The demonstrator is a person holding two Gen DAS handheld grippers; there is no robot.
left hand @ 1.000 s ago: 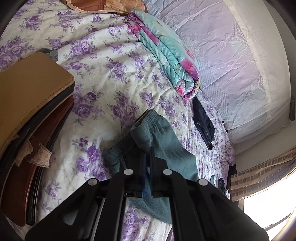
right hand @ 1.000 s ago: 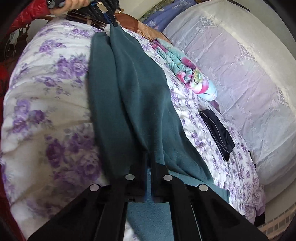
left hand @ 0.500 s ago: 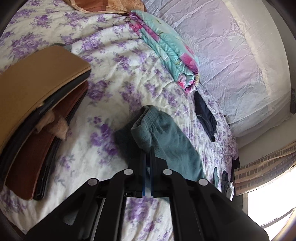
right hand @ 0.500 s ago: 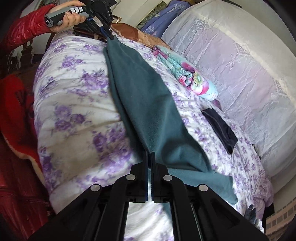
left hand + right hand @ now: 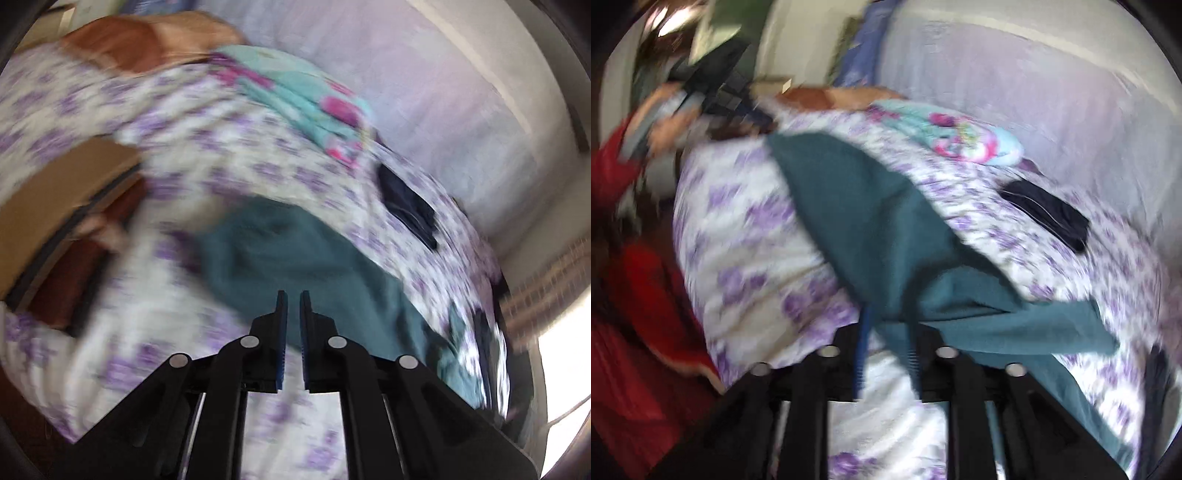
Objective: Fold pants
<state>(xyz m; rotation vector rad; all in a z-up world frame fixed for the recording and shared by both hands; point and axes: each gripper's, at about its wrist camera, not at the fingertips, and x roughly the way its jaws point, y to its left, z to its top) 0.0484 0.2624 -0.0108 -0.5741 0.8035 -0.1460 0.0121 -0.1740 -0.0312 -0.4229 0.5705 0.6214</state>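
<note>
Now my left gripper has just been opening, its jaws a narrow slit with nothing pinched, and the pants lie released on the bedspread just beyond its tips. My right gripper has also just been parting, and the teal cloth drapes loosely over its right finger, no longer clamped, running from there to the far left of the bed. A folded floral quilt and a dark garment lie farther right, both views blurred.
</note>
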